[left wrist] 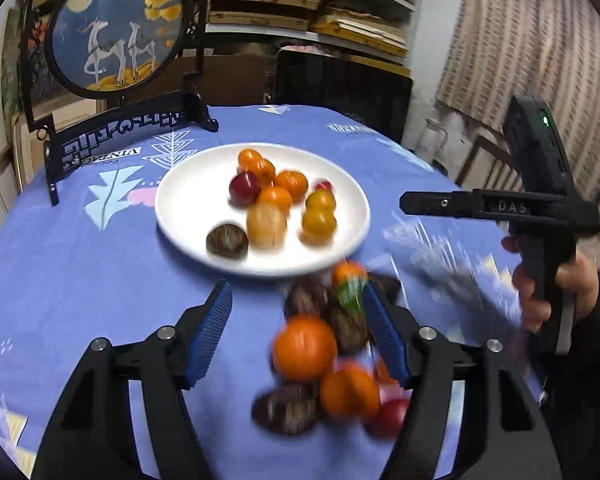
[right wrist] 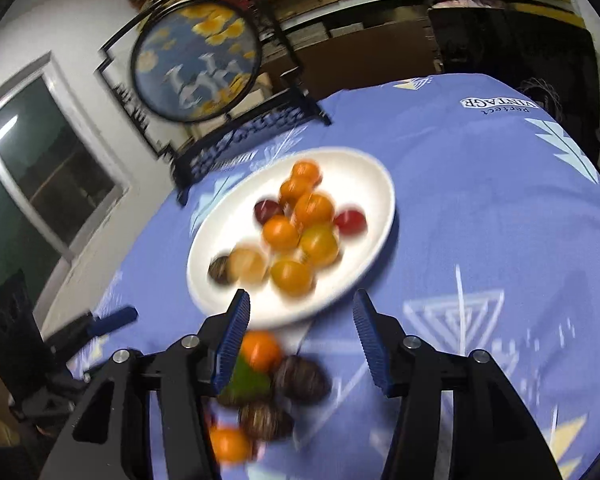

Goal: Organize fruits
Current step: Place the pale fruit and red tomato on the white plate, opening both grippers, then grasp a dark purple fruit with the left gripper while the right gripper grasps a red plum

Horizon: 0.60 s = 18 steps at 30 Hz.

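A white plate (left wrist: pixel 188 216) sits at the centre of the left wrist view on a blue patterned tablecloth (left wrist: pixel 80 280), already carrying small oranges, yellow fruits, a red one and a dark brown one. Below it, in the lower middle of the frame, a loose pile of fruit (left wrist: pixel 324 352) lies on the cloth — oranges, dark brown fruits, a red one, one with a green leaf.

The left gripper (left wrist: pixel 300 332) has its jaws spread wide and holds nothing; its right blue pad (left wrist: pixel 384 336) stands just beside the pile, its left pad well clear. The right gripper (right wrist: pixel 300 344) is likewise wide open and empty, with the pile (right wrist: pixel 268 388) at lower centre, close to its left pad.

Judging from this, the sorting is partway done: the step in hand looks like choosing the next fruit from the pile. The next move calls for closing on one fruit without scattering its neighbours.

Only the left view shows the person's right hand (left wrist: pixel 552 284) on its handle at the right edge. Only the right view shows a window (right wrist: pixel 40 160) at the left. Both are motion-blurred — fine detail is lost.
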{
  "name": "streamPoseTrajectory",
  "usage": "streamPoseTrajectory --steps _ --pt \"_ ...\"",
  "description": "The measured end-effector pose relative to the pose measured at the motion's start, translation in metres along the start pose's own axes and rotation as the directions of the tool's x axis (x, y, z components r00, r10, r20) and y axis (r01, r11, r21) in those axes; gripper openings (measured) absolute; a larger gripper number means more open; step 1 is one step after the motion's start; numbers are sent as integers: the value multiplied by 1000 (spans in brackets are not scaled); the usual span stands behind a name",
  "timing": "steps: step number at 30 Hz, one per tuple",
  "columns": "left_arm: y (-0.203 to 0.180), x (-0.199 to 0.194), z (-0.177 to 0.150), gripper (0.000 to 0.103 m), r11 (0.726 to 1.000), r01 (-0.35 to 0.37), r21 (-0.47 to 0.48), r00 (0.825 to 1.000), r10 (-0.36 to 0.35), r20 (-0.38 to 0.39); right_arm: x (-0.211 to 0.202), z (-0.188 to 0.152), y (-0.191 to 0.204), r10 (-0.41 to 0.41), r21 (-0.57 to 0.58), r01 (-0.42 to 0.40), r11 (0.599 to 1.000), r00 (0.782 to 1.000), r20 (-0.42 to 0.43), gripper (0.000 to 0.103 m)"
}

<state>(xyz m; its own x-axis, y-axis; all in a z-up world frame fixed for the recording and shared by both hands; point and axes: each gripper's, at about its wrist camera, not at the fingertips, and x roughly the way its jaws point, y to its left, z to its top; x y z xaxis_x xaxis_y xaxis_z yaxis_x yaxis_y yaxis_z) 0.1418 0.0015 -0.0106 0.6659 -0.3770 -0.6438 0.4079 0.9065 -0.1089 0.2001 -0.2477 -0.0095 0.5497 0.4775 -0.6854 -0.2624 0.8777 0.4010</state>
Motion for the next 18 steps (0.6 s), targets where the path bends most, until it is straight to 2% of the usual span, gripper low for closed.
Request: streamPoseTrajectory --steps 5,8,10,15,18 --pt "0 -20 -48 66 998 -53 41 998 55 -42 -16 -56 35 60 -126 -72 989 993 -101 55" --pt "8 -27 -67 66 997 -73 21 995 74 -61 -17 -89 59 134 -154 -166 974 971 -198 55" --pt "13 -30 -75 66 997 -81 1 994 81 -68 -17 -106 74 152 -181 -197 964 961 -232 55" --pt "13 -31 -81 66 997 -77 -3 994 77 -81 -4 -118 95 90 -232 -147 961 966 -241 55" --pt "7 -27 -81 66 997 -81 13 993 82 -90 7 -119 104 40 -264 -98 960 976 -214 53"
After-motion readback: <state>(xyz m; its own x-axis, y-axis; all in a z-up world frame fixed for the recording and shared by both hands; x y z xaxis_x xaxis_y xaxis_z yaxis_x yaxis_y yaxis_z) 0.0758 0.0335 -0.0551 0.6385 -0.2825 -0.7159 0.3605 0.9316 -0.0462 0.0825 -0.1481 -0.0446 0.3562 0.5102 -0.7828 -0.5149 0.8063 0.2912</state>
